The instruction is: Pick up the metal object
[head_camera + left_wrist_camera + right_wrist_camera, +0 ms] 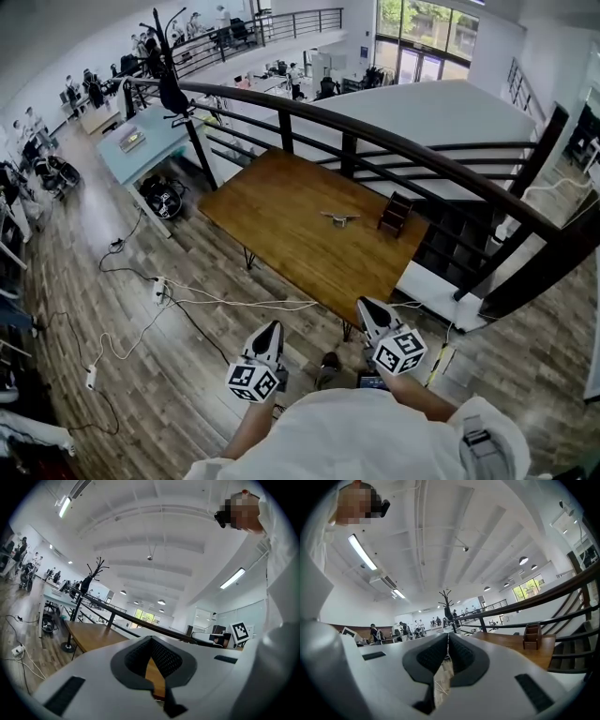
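left gripper fingers: pressed together tip to tip, nothing pinched; only table wood shows thru the slit below the tips.
right gripper fingers: same, closed and empty; floor + a bit of cable show thru the slit.
left gripper: held level over the floor, left of the table's near corner. Prob. closed because it's not at the target yet.
right gripper: right of the left one, at the table's near corner, pointing to the far side. Closer to the target, so prob. the picking one.
metal object: small, low, thin arms sticking out. Lies mid-table toward the far right, well apart from both grippers, untouched.
wooden rack: stepped, just right of the metal object, not touching it.
table: wood top, set along the railing.
stage (my read): approach only, no grasp yet.
next needs: fingers must spread before reaching in, then come in low.
risk: obj. thin + flat so it could slip out; the rack crowds the right side.
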`<action>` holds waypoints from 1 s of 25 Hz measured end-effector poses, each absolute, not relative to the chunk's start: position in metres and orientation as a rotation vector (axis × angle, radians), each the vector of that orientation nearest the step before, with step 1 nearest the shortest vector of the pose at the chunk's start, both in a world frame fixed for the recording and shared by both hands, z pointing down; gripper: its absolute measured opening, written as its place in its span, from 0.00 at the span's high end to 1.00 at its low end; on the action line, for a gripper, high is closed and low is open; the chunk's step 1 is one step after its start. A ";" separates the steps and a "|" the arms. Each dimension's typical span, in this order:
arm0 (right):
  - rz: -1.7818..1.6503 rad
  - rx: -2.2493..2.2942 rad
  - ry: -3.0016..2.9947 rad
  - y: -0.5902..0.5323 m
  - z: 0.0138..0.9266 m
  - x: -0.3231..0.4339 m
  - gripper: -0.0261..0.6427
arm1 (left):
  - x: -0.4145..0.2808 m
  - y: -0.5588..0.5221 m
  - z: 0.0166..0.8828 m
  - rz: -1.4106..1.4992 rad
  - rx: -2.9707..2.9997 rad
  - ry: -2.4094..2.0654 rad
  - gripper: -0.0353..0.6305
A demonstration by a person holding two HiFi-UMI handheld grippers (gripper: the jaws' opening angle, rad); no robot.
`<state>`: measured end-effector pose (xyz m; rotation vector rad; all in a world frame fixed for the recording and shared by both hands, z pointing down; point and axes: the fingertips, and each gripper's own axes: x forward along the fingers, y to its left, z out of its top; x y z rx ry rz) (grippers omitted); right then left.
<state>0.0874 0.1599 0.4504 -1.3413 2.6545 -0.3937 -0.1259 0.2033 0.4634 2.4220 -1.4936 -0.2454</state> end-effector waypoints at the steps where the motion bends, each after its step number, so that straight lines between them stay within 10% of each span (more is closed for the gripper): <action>1: -0.394 -1.339 2.650 0.150 0.450 0.086 0.92 | -0.128 0.194 0.462 -0.241 2.424 -1.496 0.93; 25: -0.421 -1.411 2.530 -0.074 0.451 0.112 0.92 | -0.129 -0.062 0.441 -0.212 2.447 -1.451 0.93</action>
